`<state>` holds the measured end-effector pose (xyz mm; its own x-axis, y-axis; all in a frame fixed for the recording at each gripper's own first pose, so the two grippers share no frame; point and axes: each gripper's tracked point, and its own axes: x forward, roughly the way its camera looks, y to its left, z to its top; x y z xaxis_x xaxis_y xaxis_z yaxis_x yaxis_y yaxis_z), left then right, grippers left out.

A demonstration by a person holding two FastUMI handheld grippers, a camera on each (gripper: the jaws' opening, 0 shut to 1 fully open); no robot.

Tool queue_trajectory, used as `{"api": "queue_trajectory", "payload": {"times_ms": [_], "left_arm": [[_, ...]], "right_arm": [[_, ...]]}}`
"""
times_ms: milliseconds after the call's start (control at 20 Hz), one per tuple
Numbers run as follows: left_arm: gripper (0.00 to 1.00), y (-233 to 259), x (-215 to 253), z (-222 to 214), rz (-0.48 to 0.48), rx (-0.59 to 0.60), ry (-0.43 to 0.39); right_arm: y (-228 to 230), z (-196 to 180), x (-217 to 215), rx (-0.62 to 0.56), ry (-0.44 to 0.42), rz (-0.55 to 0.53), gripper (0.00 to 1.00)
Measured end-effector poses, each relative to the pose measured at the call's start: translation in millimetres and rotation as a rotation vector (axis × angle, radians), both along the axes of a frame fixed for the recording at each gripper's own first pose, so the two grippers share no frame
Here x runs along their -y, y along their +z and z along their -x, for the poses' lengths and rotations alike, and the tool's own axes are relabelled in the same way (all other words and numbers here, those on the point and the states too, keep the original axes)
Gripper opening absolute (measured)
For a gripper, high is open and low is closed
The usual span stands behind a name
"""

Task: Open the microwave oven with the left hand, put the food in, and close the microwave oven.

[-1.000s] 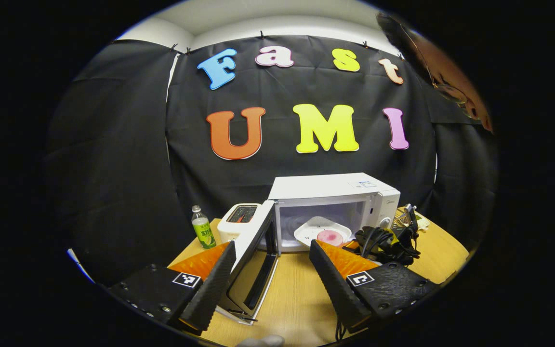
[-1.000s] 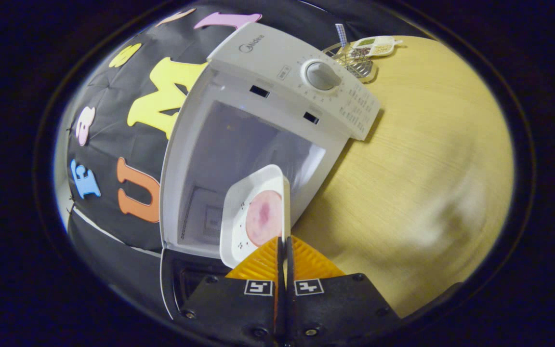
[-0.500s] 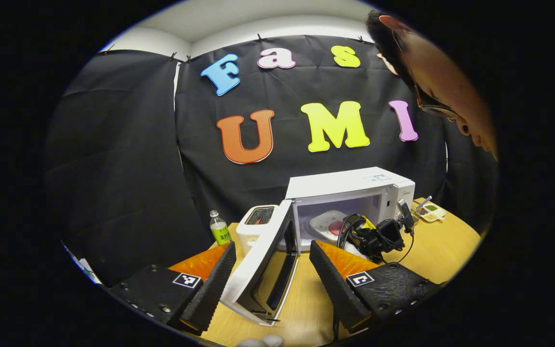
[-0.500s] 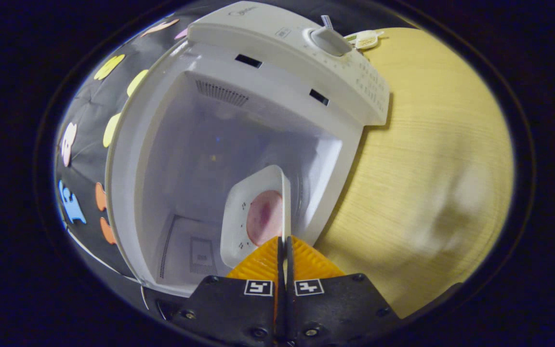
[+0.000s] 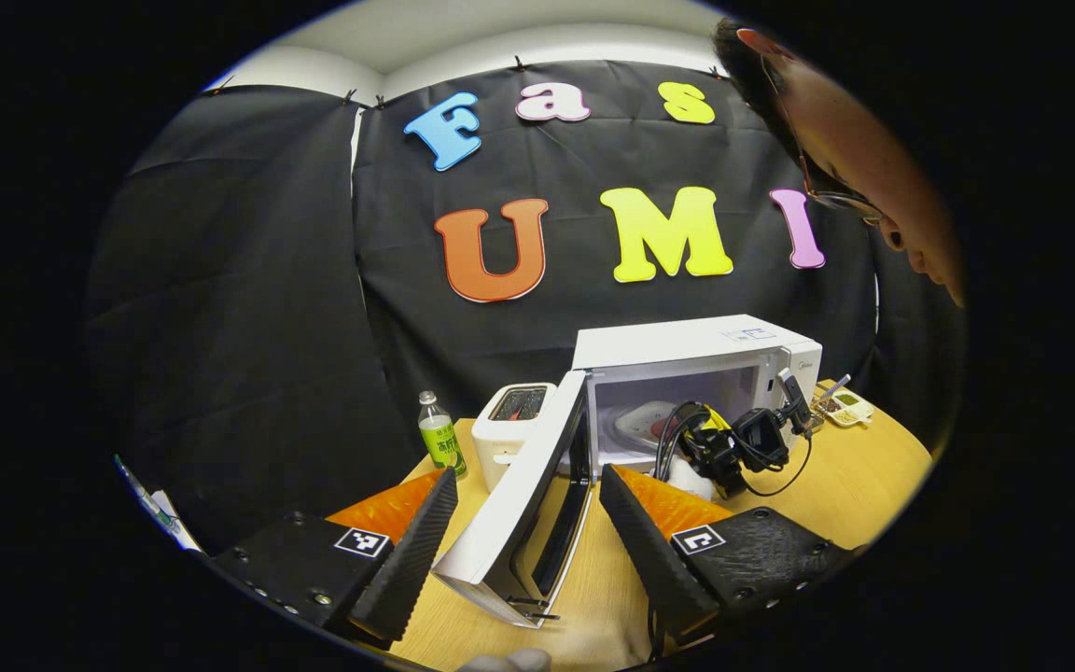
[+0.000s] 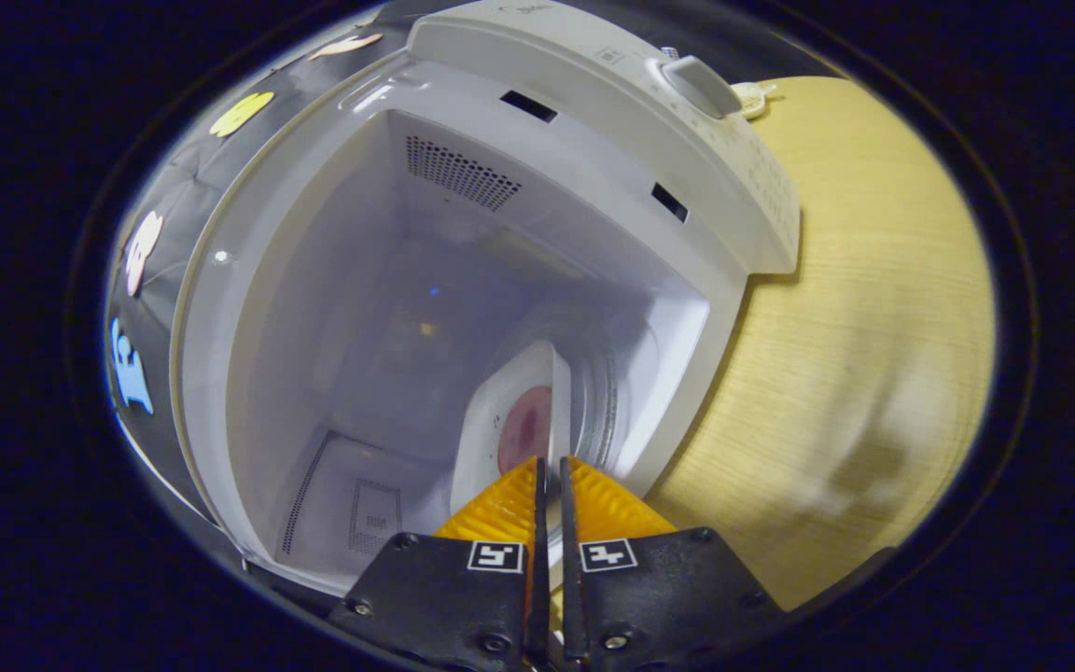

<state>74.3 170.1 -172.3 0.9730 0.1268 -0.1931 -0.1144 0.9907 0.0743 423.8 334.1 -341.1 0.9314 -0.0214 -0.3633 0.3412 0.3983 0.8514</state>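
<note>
Wooden table (image 6: 855,308), right gripper (image 6: 551,467) pinching plate (image 6: 509,420)

Dim booth, fisheye-bent edges, blurred table (image 6: 855,373)

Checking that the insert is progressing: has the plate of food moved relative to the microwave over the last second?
Yes. The plate, pinched by the right gripper, has gone deeper into the microwave cavity, past the front opening.
</note>
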Motion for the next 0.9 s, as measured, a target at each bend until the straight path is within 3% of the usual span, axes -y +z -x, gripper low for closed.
{"api": "queue_trajectory", "payload": {"times_ms": [50,100,200,300,350,400,450,500,600,800,900], "left_arm": [[0.94,0.3,-1.2,-0.6,0.001,0.002,0.0],[0.94,-0.4,-2.1,-1.0,0.002,0.003,0.001],[0.94,-1.6,-4.0,-1.0,0.013,0.001,0.003],[0.94,2.2,-7.7,-1.5,0.013,0.011,0.009],[0.94,6.0,-9.7,-3.2,0.016,0.021,0.012],[0.94,10.5,-9.0,-4.2,0.02,0.031,0.01],[0.94,16.3,-9.8,-3.8,0.019,0.046,0.012],[0.94,19.3,-11.7,-5.4,0.018,0.054,0.015],[0.94,25.7,-11.5,-5.4,0.019,0.069,0.011],[0.94,33.1,-25.4,-1.8,0.009,0.099,0.034],[0.94,31.6,-36.0,-0.2,0.0,0.092,0.052]], "right_arm": [[3.0,1.1,2.0,0.014,0.0,0.008,0.0],[7.4,5.1,3.1,0.028,0.002,0.014,0.13],[14.0,13.4,5.4,0.046,0.026,0.079,0.26],[30.7,28.3,14.3,0.071,0.059,0.255,0.33],[45.9,35.2,18.8,0.093,0.073,0.327,0.52],[62.0,43.1,19.9,0.132,0.095,0.391,0.56],[74.7,50.7,22.0,0.159,0.131,0.445,0.76],[80.8,64.3,25.5,0.16,0.167,0.491,0.89],[94.8,90.5,36.2,0.164,0.235,0.563,0.96],[143.4,138.6,80.3,0.199,0.339,0.77,0.99],[175.1,161.9,106.9,0.216,0.376,0.934,0.99]]}}
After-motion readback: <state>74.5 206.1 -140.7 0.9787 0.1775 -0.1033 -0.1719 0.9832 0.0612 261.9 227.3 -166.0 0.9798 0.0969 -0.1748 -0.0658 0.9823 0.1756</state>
